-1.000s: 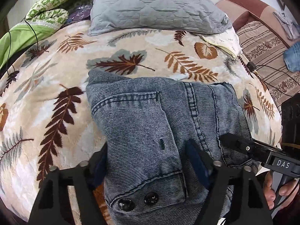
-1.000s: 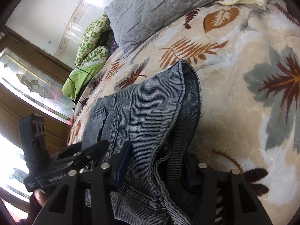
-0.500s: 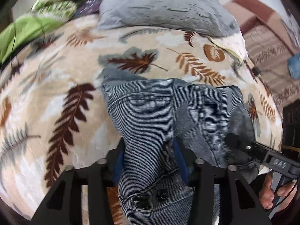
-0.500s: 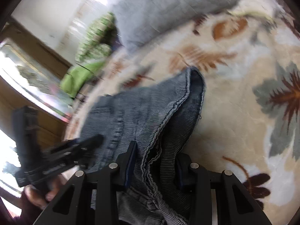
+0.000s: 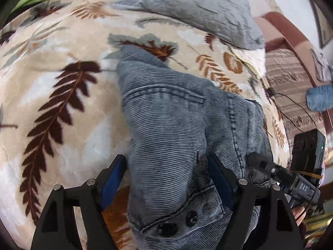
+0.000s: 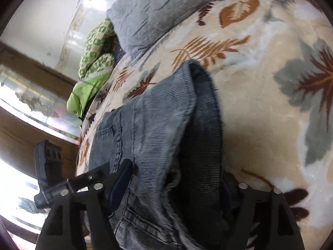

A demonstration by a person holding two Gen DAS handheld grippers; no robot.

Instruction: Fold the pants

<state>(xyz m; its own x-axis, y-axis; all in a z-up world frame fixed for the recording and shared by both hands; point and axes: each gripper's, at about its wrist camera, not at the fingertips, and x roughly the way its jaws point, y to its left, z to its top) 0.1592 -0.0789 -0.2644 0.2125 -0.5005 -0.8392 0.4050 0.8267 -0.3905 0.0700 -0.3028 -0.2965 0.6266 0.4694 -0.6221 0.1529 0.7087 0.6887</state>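
Grey-blue denim pants [image 5: 177,125] lie folded on a leaf-patterned blanket [image 5: 62,104], waistband and two dark buttons nearest the left wrist camera. My left gripper [image 5: 166,160] straddles the waistband end; its jaws are opening and the blue pads stand at the cloth's sides without squeezing it. My right gripper [image 6: 178,168] straddles the folded edge of the pants [image 6: 145,125]. Its jaws are opening too, with bunched denim lying loose between them. One of the right gripper's fingers [image 5: 262,163] shows at the pants' right side in the left wrist view.
A grey quilted pillow [image 5: 187,6] lies at the head of the bed, with a green patterned blanket [image 6: 93,48] beside it. A striped sofa [image 5: 291,83] and a black cable [image 5: 291,102] are to the right. A wooden window frame [image 6: 31,125] is on the left.
Half a second ago both grippers pinched the denim into a narrow bunch; both have since widened and the cloth has spread. The left gripper has tipped downward and shifted over the pants.
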